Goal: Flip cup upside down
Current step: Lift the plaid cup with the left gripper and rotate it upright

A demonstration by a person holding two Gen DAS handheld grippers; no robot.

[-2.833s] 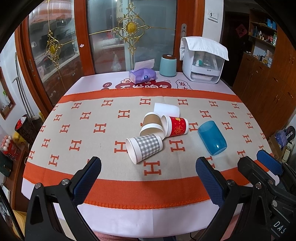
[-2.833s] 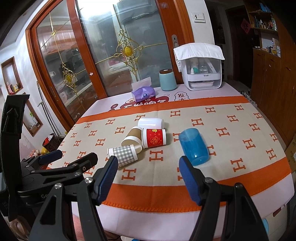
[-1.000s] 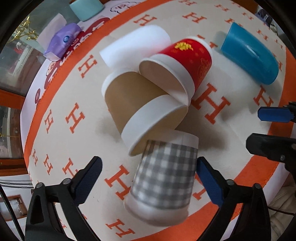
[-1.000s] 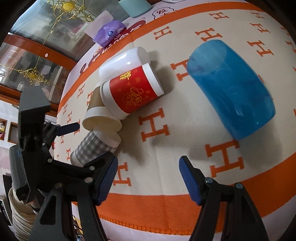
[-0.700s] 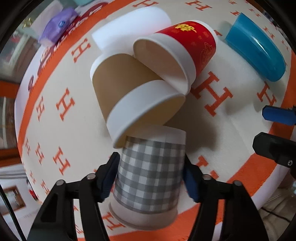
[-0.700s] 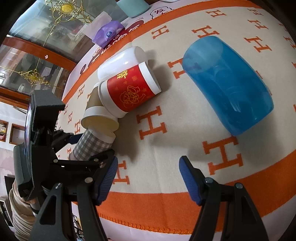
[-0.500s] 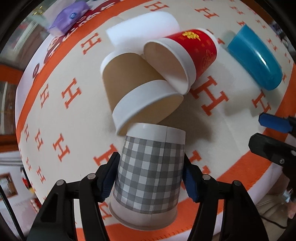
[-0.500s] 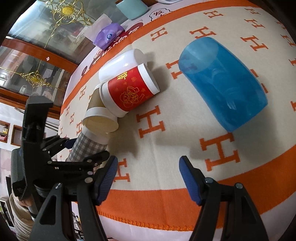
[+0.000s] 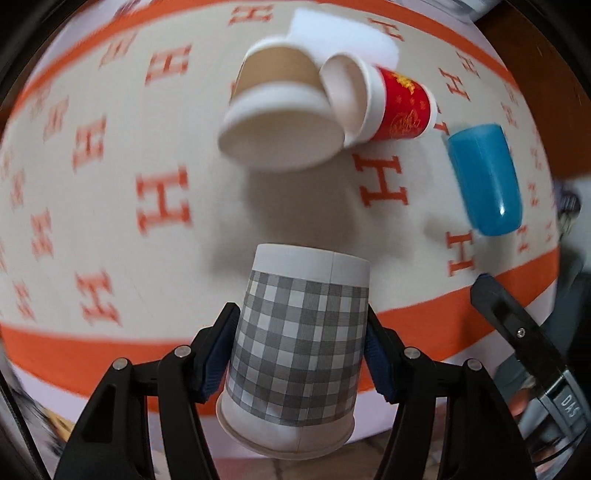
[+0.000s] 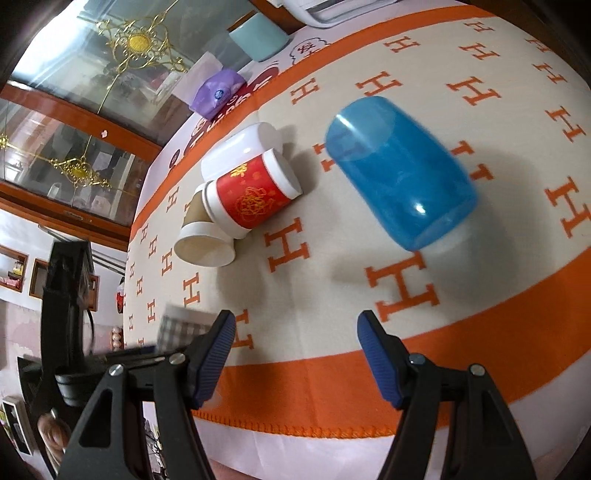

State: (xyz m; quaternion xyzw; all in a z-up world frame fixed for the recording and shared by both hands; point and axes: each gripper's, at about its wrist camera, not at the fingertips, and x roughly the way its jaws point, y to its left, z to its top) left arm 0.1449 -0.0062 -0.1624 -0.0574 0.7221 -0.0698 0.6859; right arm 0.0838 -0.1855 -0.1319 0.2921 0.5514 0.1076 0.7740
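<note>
My left gripper [image 9: 301,343] is shut on a grey checked paper cup [image 9: 295,350], held off the table with its rim toward the camera and its base pointing away. The same cup [image 10: 181,328] shows blurred at the left of the right wrist view, in the left gripper. A brown paper cup [image 9: 277,122], a red paper cup [image 9: 391,103] and a white cup [image 9: 332,33] lie on their sides in a cluster. A blue plastic cup [image 10: 399,173] lies on its side ahead of my right gripper [image 10: 295,350], which is open and empty above the orange border.
The table carries a beige cloth with orange H marks and an orange border [image 10: 461,354]. A purple tissue pack [image 10: 216,92] and a teal canister [image 10: 258,33] stand at the far edge. Glass doors with wooden frames stand behind.
My left gripper closed on the checked cup, lifted it off the cloth and pulled it back from the brown cup. My right gripper moved slightly closer to the blue cup.
</note>
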